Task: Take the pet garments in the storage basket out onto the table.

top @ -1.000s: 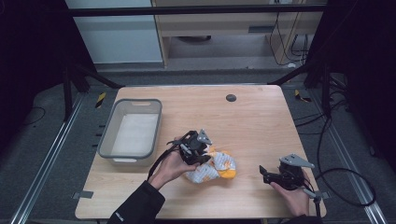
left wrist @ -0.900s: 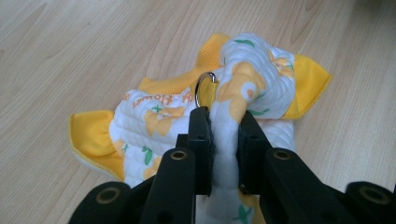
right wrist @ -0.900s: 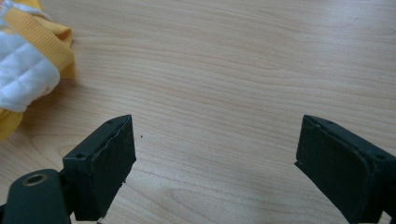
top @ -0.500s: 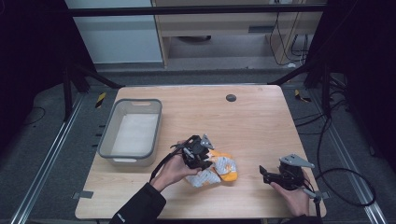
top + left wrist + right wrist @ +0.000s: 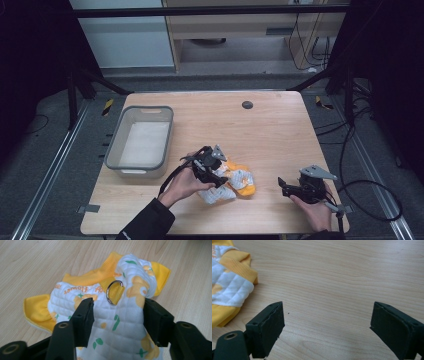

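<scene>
A: The wooden surface (image 5: 280,125) carries a grey plastic bin (image 5: 141,142) at the left. Where's the garment?

B: The small quilted yellow-and-white pet vest (image 5: 110,315) lies crumpled near the front edge, right of the bin.

A: And the claws?

B: The left claw (image 5: 116,315) has just been opening; the vest sits between its jaws, loose. The right claw (image 5: 325,323) gapes over bare wood. I'd regrip the ribbed yellow collar (image 5: 97,275), clear of the metal D-ring (image 5: 114,292).

A clear plastic bin (image 5: 140,145) sits by the left edge of the wooden counter (image 5: 270,135); a small dark disc (image 5: 247,105) lies near its far edge.
</scene>
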Motion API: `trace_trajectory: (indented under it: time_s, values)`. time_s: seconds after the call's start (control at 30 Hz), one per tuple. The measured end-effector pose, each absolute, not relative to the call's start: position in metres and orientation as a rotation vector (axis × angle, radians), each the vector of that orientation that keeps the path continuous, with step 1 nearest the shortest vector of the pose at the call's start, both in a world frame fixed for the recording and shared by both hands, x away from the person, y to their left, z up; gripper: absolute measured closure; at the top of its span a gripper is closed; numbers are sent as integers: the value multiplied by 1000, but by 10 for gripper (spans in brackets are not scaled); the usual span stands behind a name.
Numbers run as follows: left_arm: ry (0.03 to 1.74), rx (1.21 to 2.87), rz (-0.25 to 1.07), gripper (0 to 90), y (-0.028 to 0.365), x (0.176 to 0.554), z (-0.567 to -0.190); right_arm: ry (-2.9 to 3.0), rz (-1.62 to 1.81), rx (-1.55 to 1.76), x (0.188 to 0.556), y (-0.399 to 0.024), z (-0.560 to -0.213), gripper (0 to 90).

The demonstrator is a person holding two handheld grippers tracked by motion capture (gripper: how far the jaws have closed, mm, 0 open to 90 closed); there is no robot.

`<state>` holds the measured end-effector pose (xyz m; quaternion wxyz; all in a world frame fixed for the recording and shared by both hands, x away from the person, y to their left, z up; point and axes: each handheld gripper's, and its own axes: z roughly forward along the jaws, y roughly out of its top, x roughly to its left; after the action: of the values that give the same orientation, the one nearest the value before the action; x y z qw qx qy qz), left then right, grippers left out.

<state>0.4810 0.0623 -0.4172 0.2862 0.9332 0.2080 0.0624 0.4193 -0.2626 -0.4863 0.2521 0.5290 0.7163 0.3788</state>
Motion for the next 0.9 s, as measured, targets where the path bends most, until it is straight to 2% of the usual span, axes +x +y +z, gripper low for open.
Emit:
trace_trajectory:
  time_s: [0.13, 0.43, 0.9]
  values:
    - [547, 2466, 168, 347, 66, 479, -413, 1948, 1031, 1439, 419, -263, -486, 117]
    - [556, 2396, 191, 282, 78, 472, -405, 1947, 1033, 1446, 419, -263, -486, 116]
    - [652, 2218, 310, 253, 127, 460, -394, 1947, 1025, 1441, 419, -263, -487, 113]
